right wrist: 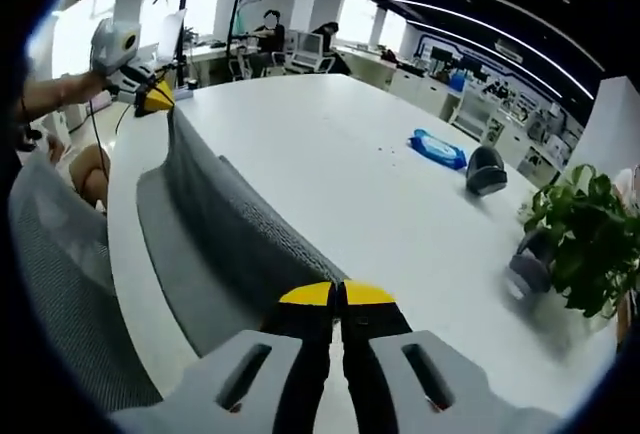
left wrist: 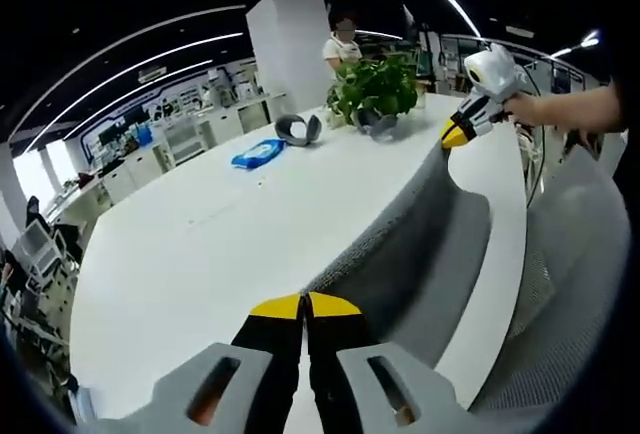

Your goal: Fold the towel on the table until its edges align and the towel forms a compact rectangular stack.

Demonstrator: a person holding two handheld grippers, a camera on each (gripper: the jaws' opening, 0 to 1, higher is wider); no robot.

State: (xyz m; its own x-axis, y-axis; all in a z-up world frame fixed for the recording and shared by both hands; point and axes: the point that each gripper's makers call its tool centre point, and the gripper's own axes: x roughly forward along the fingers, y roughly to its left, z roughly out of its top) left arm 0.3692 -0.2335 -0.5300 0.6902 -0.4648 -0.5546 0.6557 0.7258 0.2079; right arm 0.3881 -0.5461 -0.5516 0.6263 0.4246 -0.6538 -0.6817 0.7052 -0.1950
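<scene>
A grey towel (left wrist: 425,239) lies along the near edge of the white table (left wrist: 200,244), with its upper hem pulled up into a taut ridge between the two grippers. My left gripper (left wrist: 303,306) is shut on one corner of that hem. My right gripper (left wrist: 455,134), held by a hand, pinches the far corner beside the plant. In the right gripper view the towel (right wrist: 215,224) runs from my right gripper (right wrist: 337,294), shut on it, up to the left gripper (right wrist: 155,97) at the upper left. The lower layer rests flat on the table (right wrist: 330,144).
A potted plant (left wrist: 375,89) (right wrist: 580,224), a grey roll-shaped object (left wrist: 298,129) (right wrist: 486,169) and a blue packet (left wrist: 258,154) (right wrist: 438,148) sit on the far side of the table. A grey mesh chair (left wrist: 580,284) (right wrist: 60,284) stands by the table's near edge. A person (left wrist: 342,46) stands behind the plant.
</scene>
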